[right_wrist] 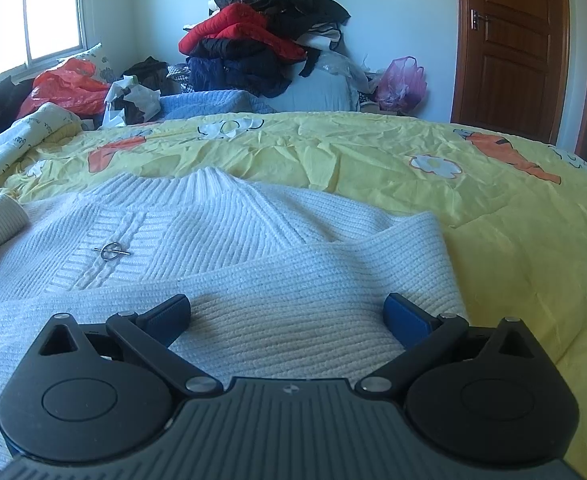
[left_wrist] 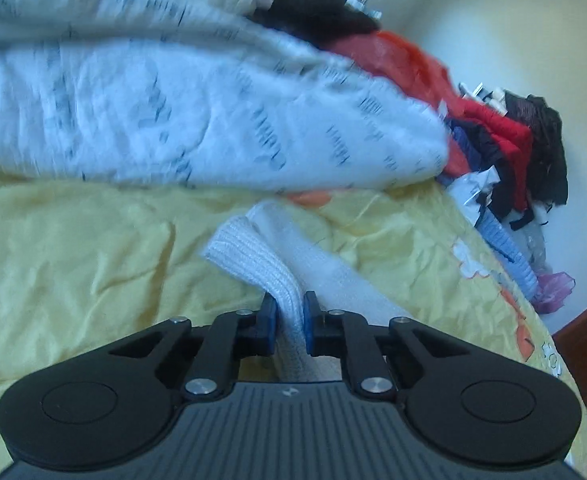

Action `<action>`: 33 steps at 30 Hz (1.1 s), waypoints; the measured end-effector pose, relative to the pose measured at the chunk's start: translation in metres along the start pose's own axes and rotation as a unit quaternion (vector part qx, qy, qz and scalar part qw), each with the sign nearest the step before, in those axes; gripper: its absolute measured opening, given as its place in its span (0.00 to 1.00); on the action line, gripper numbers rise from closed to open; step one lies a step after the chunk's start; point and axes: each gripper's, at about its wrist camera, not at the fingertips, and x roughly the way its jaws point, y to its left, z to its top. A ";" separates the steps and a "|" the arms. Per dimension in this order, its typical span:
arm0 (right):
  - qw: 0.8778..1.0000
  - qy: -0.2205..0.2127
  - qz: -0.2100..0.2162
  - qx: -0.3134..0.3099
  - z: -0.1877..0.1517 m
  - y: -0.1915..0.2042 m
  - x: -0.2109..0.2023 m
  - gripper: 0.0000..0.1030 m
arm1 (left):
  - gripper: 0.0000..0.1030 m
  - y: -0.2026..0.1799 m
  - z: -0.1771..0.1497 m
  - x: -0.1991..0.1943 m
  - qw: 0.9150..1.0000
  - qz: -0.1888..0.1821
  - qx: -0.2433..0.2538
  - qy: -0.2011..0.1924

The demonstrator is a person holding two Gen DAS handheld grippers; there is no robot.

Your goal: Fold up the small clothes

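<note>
The left tool (left_wrist: 289,320) is clamped on a ribbed cuff of the white knit sweater (right_wrist: 229,232), its blue pads pinching the fabric from both sides, while the right tool (right_wrist: 287,316) hovers with its fingers spread wide over a sleeve already laid across the sweater's body. The sweater lies front-up on the yellow bedspread (right_wrist: 493,208), collar pointing away from the right tool, a small metal pin (right_wrist: 111,251) fastened on its chest. The main risk, by this reading, is that the left tool's narrow grip on the cuff drags the whole sleeve crooked or slips off, spoiling the fold; the pin could also snag the knit if a layer is pulled over it. To the sweater's right the bedspread runs bare to the bed's edge, giving open room. To its left a bunched printed quilt (left_wrist: 213,100) crowds close, and beyond the collar a heap of jackets (right_wrist: 261,28) stands well apart by the wall.
</note>
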 end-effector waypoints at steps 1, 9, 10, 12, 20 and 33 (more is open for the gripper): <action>1.000 0.000 0.000 0.000 0.000 0.000 0.000 0.98 | 0.11 -0.009 -0.002 -0.012 1.000 -0.011 0.014 -0.021; 1.000 -0.002 0.004 0.006 0.000 -0.002 -0.001 0.98 | 0.08 -0.155 -0.078 -0.095 0.948 -0.227 0.217 -0.055; 1.000 -0.003 0.006 0.009 0.000 -0.003 -0.002 0.98 | 0.08 -0.169 -0.098 -0.098 0.937 -0.251 0.238 -0.039; 1.000 -0.006 0.012 0.016 0.000 -0.005 -0.003 0.98 | 0.08 -0.190 -0.142 -0.097 0.919 -0.282 0.274 0.009; 0.999 -0.011 0.025 0.034 0.000 -0.011 -0.004 0.98 | 0.09 -0.198 -0.231 -0.081 0.885 -0.284 0.355 0.104; 0.982 0.008 0.133 0.130 0.029 -0.006 -0.037 0.97 | 0.13 -0.190 -0.230 -0.078 0.889 -0.309 0.321 0.105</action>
